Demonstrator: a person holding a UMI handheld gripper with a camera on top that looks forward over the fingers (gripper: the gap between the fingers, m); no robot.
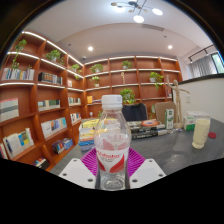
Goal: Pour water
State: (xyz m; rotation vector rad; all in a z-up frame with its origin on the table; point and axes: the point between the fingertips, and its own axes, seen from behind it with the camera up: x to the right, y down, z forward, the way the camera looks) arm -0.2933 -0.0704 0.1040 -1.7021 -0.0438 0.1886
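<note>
Bottle gripped, pour not yet begun

The tongs (112, 170) are closed to bottle width, both pink pads pressing the sides of the clear plastic water bottle with a white cap and red label (112, 140), held upright over the dark table (175, 150). Beyond the bottle and off to its right stands a pale cup (202, 131); the next move likely calls for carrying the bottle there and tilting it.

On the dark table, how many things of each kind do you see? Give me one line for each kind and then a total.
Clear plastic water bottle, between the gripper's fingers: 1
Pale cup, beyond and to the side: 1
Potted plant, at the table's far end: 1
Books and boxes in the far heap: too small to count
Total counted on the table: 3
</note>
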